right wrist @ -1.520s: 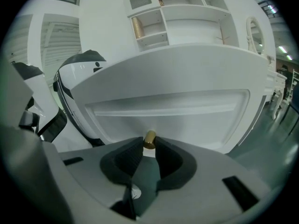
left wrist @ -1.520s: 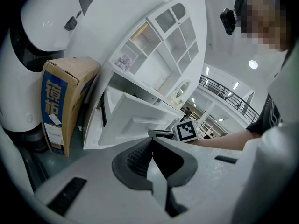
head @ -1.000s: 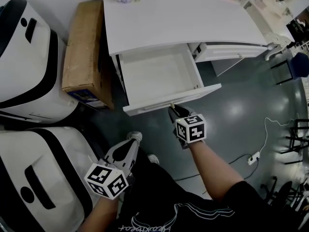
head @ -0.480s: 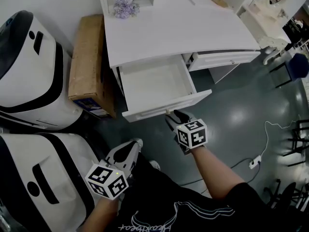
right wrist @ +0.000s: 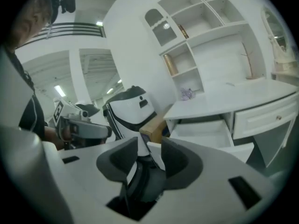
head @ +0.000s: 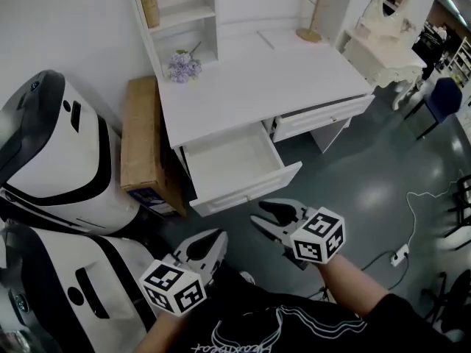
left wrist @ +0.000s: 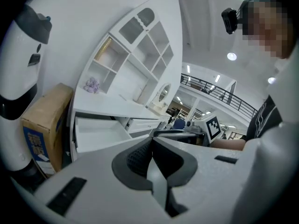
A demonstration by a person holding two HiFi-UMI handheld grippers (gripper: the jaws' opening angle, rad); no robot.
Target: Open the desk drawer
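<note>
The drawer [head: 234, 162] stands pulled well out from under the white desk [head: 257, 87], its front facing the person (a cardboard box [head: 143, 134] sits just to its left). The right gripper [head: 271, 213] hovers near that front but clear of it, its jaws just opening and now spread with nothing between them. The left gripper [head: 213, 240] hangs beside it, jaws pressed together on nothing.
</note>
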